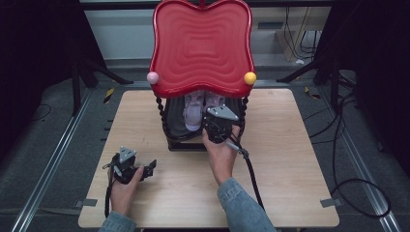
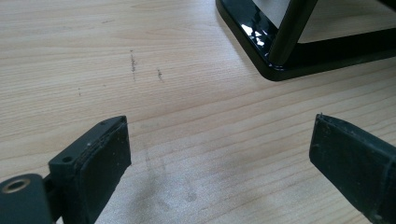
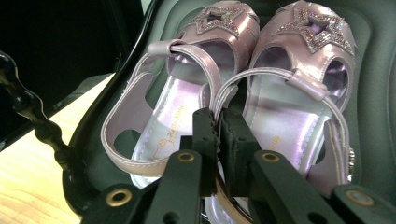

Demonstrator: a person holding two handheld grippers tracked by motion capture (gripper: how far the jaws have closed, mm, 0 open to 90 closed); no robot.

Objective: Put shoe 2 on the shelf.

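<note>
Now right tongs (image 3: 217,122) pinching pink sandals (image 3: 280,93).

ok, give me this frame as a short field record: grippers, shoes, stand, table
right gripper: shut on the inner side edge of one shoe, as far as can be seen
left gripper: open, nothing between the jaws, over the table
pair of pink star-decorated sandals: side by side on the lower black shelf
red wavy top tray: above the shelf
light wooden table: bears the stand
</note>
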